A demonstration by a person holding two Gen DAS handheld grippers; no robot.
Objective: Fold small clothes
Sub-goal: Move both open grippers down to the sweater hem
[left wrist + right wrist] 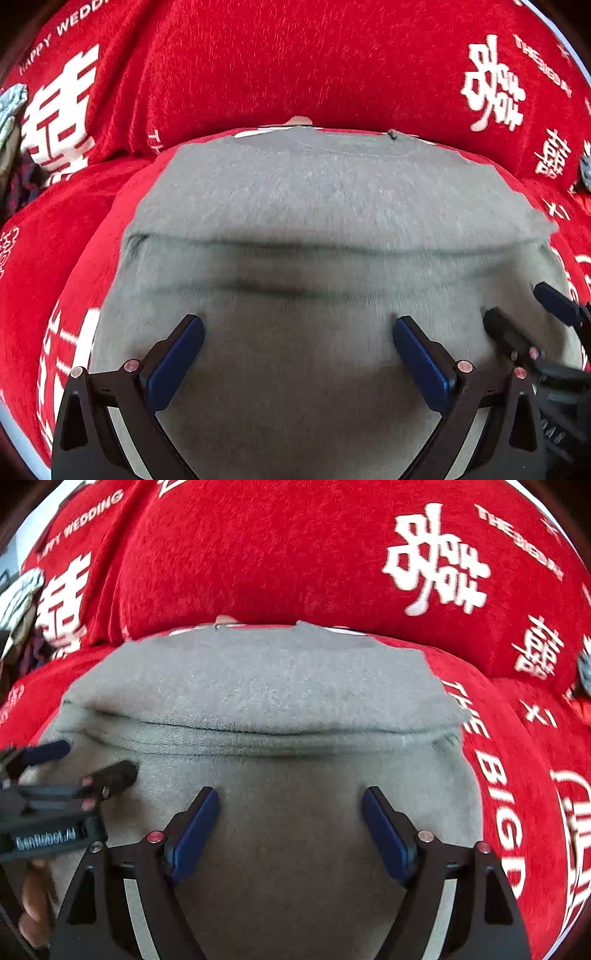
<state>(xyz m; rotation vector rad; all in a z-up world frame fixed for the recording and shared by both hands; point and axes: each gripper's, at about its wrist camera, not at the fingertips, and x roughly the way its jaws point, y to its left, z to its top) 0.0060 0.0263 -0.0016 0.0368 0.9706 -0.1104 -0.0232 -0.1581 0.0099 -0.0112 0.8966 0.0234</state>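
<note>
A grey garment (314,206) lies flat on a red cloth, with a folded edge running across its middle; it also shows in the right wrist view (258,686). My left gripper (298,328) is open and empty, low over the near part of the garment. My right gripper (291,801) is open and empty too, over the same near part. The right gripper shows at the right edge of the left wrist view (532,306), and the left gripper at the left edge of the right wrist view (92,757). They sit side by side.
The red cloth (258,62) with white characters and lettering covers the surface and rises into a hump behind the garment (258,554). A grey and white crumpled item (11,107) lies at the far left. A small grey item (583,668) lies at the right edge.
</note>
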